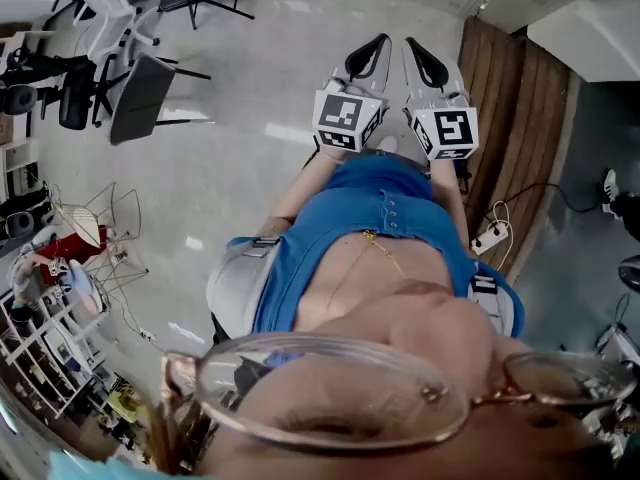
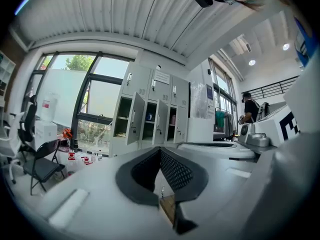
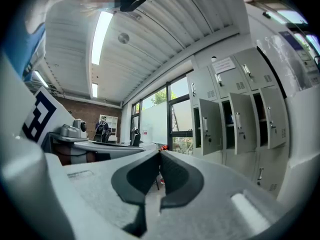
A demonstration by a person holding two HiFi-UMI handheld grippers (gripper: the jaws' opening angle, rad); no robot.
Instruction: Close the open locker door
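the left gripper (image 2: 160,151) is clenched, its two dark jaws meeting at the tips with nothing between them. the right gripper (image 3: 160,156) is clenched the same way and holds nothing. in the head view both sit side by side in the upper middle of the frame, above the person's blue shirt (image 1: 350,238).

the lockers (image 2: 152,114) stand in the middle of the left gripper view, just right of a tall window (image 2: 100,99) and well apart from the jaws. three doors in one row hang open while the row above is shut. the leftmost open door (image 2: 135,119) is swung out toward the left of the frame. something small sits on a shelf inside one open compartment, perhaps a cup, though it is too small to tell. in the right gripper view the lockers fill the right side of the frame, with the three open doors showing there too, and both grippers are well apart from them.

a black chair (image 2: 42,165) stands at the lower left of the left gripper view, and a person (image 2: 250,109) stands far off at the middle right.
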